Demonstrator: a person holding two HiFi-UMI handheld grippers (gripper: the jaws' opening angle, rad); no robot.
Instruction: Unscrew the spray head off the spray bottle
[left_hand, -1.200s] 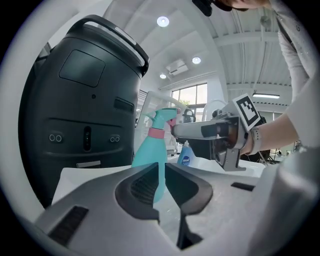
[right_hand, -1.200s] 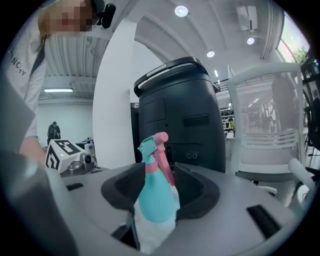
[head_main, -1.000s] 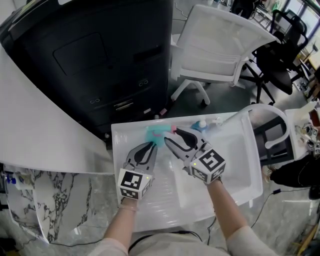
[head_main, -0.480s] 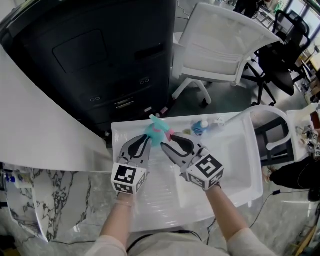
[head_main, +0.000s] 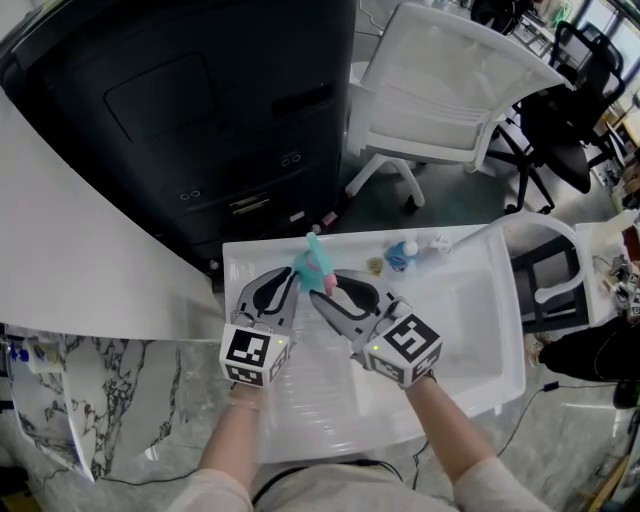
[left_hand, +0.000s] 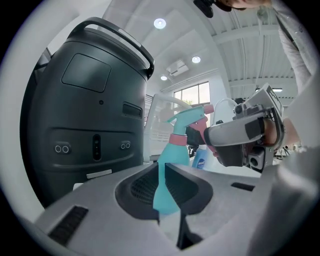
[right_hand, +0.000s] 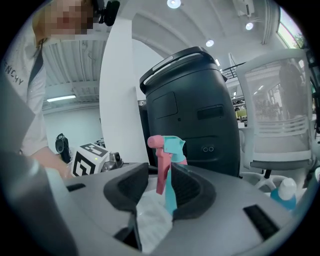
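Now my left gripper (head_main: 291, 280) is pinched tight on the body of the teal spray bottle (left_hand: 172, 165), held above the far side of the white tray (head_main: 470, 300). My right gripper (head_main: 323, 289), its jaws just closed in, clamps the bottle's spray head (right_hand: 167, 147) above that tray.

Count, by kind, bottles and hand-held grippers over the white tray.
Bottles: 2, spray bottle and blue bottle.
Hand-held grippers: 2, left hand-held gripper and right hand-held gripper, whose jaws have just been closing on the spray head.
Total: 4.
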